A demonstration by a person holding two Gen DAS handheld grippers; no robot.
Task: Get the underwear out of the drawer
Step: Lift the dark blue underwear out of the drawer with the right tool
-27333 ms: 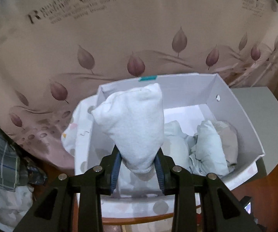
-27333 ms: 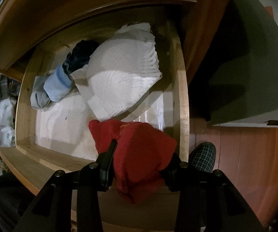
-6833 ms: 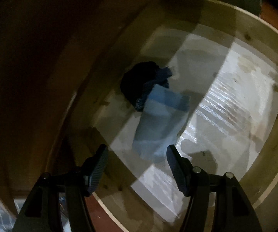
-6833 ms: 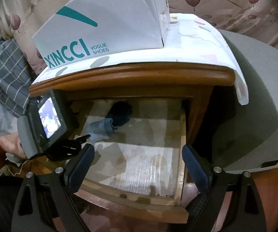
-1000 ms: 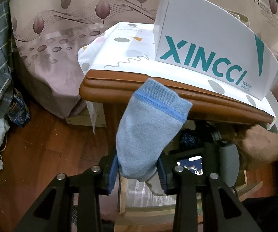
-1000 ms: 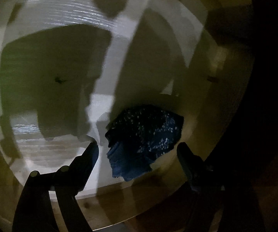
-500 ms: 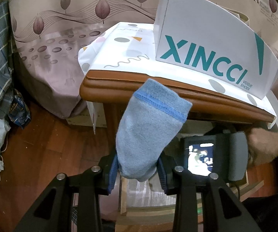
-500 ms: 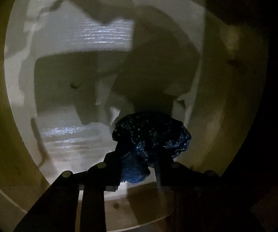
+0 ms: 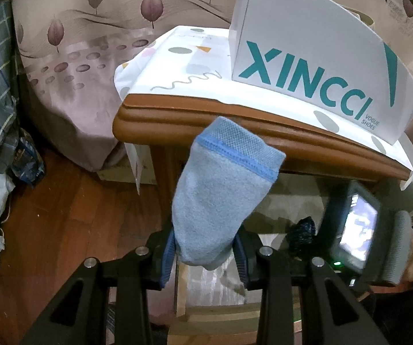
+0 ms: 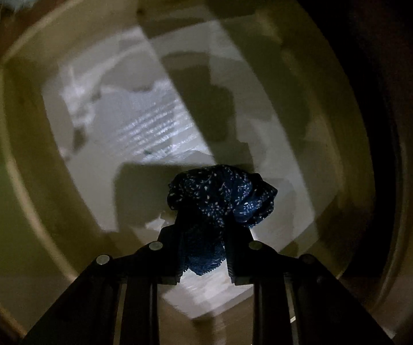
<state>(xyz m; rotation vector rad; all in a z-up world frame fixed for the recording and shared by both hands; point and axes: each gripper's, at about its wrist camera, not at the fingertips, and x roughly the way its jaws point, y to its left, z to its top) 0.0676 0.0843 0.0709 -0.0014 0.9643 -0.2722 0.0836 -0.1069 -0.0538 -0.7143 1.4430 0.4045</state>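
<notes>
Both tongs grip garments: one folded piece each, clear of the drawer floor.

Left tongs (image 9: 205, 254) clamp a light-blue folded piece of underwear (image 9: 223, 192), held up before the desk (image 9: 206, 118) and its XINCCI shoebox (image 9: 315, 54), likely waiting. Right tongs (image 10: 205, 254), jaws just closed, pinch navy speckled underwear (image 10: 221, 198) above the drawer (image 10: 22, 149) floor, pointing steeply down so it lifts straight out.
</notes>
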